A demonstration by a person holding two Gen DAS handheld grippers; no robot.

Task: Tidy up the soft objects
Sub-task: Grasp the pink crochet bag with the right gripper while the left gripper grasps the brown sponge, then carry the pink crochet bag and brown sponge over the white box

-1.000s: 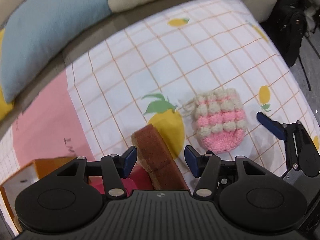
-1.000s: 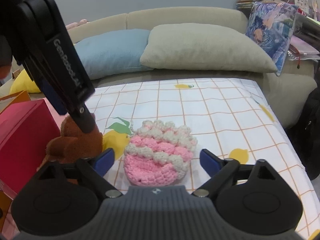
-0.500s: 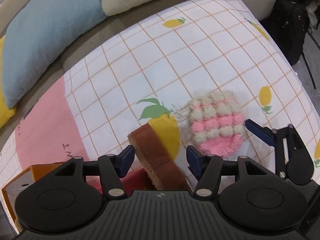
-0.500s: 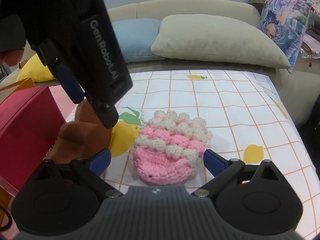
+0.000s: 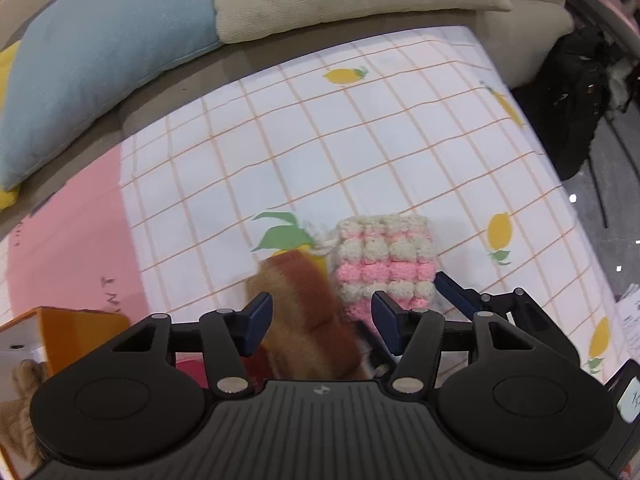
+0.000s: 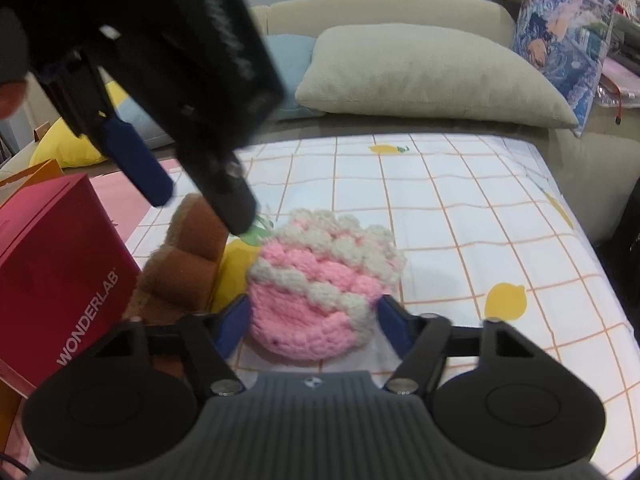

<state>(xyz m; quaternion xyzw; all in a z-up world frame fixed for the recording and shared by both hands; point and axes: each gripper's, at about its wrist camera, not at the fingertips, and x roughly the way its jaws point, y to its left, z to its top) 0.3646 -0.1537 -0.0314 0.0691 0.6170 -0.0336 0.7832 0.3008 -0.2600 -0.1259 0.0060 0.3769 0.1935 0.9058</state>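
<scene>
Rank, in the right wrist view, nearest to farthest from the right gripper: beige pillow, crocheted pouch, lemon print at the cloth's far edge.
1. Crocheted pouch, between the right gripper fingers.
2. Lemon print, far edge of cloth.
3. Beige pillow, on the sofa behind.

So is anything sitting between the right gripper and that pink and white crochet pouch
Nothing visible. The right gripper has its jaws open on either side of the crochet pouch, with no object between. The brown plush toy sits just to the pouch's left, beside the left finger, and the left gripper hangs above it.

Both the left hand-held gripper [image 5: 322, 318] and the right hand-held gripper [image 6: 314, 322] gape wide.
</scene>
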